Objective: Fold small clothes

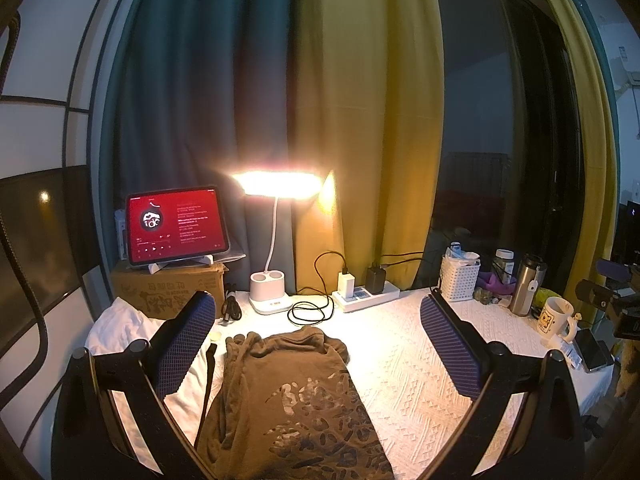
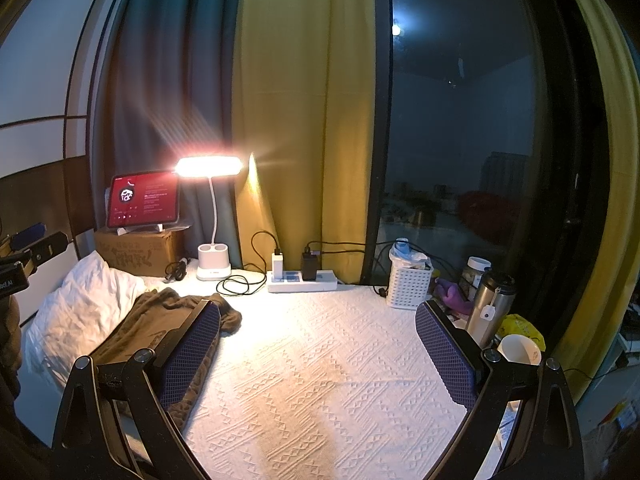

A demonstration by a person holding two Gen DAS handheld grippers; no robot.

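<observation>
A brown shirt (image 1: 296,396) with a pale printed pattern lies lengthwise on the white textured cover (image 1: 420,364), its collar end toward the lamp. My left gripper (image 1: 320,344) hovers above it, open, with the shirt showing between its blue padded fingers (image 1: 184,344). In the right wrist view the same brown shirt (image 2: 160,320) lies at the left, partly behind the left finger. My right gripper (image 2: 320,356) is open over bare white cover (image 2: 320,360), holding nothing. A white garment (image 2: 76,308) is bunched at the far left.
At the back stand a lit desk lamp (image 1: 276,240), a tablet (image 1: 176,228) on a cardboard box (image 1: 168,288), and a power strip (image 1: 366,296) with cables. On the right are a white basket (image 2: 408,280), a steel flask (image 2: 490,304) and a mug (image 2: 518,350).
</observation>
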